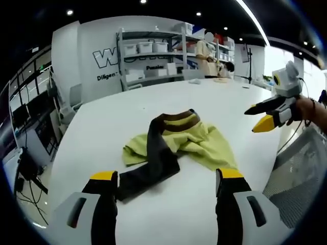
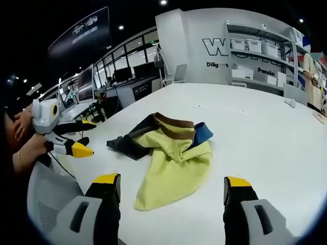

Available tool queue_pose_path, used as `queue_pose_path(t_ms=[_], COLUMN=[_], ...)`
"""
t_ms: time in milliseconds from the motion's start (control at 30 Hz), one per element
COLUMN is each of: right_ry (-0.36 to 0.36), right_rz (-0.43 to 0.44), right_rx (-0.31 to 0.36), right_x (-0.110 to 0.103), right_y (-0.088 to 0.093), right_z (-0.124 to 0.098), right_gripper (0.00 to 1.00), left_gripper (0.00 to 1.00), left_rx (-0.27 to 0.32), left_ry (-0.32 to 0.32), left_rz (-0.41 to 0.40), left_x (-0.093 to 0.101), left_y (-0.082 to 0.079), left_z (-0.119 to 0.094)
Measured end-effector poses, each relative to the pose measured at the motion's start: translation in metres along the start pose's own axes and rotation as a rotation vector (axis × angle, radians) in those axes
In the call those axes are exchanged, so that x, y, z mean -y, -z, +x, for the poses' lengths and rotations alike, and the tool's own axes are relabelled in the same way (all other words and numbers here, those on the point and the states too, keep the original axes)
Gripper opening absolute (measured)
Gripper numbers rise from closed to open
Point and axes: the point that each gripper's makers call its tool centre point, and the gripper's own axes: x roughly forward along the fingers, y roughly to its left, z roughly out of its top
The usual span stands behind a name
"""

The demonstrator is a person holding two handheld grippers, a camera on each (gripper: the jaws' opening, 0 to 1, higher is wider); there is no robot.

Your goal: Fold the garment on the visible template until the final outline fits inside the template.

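Note:
A crumpled garment [image 1: 179,145] lies on the white table [image 1: 127,109]. It is yellow-green with a dark grey sleeve and a brown collar band. My left gripper [image 1: 167,176] hovers open just short of its near edge, with nothing between the jaws. A hand holds my right gripper [image 1: 251,120] above the table to the garment's right, jaws apart. In the right gripper view the garment [image 2: 173,153] shows a blue patch by the collar. There my right gripper [image 2: 171,179] stands open over the garment's near hem, and my left gripper [image 2: 93,138] sits at the left, open, off the table [image 2: 265,132] edge.
A grey mesh chair back [image 1: 301,173] stands by the table edge, also seen as the chair back [image 2: 51,199]. Shelves with white bins [image 1: 148,48] and a person [image 1: 207,53] are at the far end. Desks with monitors [image 2: 122,76] line one side.

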Motion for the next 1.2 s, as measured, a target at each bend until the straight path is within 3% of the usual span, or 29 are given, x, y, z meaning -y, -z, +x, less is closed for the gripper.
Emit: queue_pose_path(t_ms=[267, 500, 600, 700, 800, 933, 1200], right_ry=[-0.013, -0.007, -0.005, -0.007, 0.016, -0.006, 0.069], right_rz=[-0.011, -0.07, -0.102, -0.126, -0.134, -0.097, -0.151], right_rx=[0.027, -0.014, -0.04, -0.054, -0.063, -0.061, -0.156], right_x=[0.011, 0.027, 0.034, 0.038, 0.044, 0.042, 0.068], right_y=[-0.022, -0.024, -0.021, -0.019, -0.015, -0.009, 0.016], right_z=[0.016, 0.04, 0.051, 0.061, 0.07, 0.082, 0.107], right_gripper=[0.82, 0.79, 0.76, 0.73, 0.67, 0.68, 0.62], left_gripper=[0.74, 0.68, 0.66, 0.68, 0.66, 0.65, 0.52], left_rx=[-0.032, -0.054, -0.063, 0.001, -0.01, -0.052, -0.119], left_ry=[0.016, 0.045, 0.048, 0.056, 0.066, 0.074, 0.08], left_rz=[0.015, 0.056, 0.057, 0.053, 0.053, 0.08, 0.101], left_x=[-0.01, -0.017, -0.021, -0.023, -0.026, -0.031, -0.038], left_y=[-0.002, 0.001, 0.005, 0.002, 0.01, 0.027, 0.045], left_z=[0.013, 0.031, 0.04, 0.048, 0.057, 0.068, 0.085])
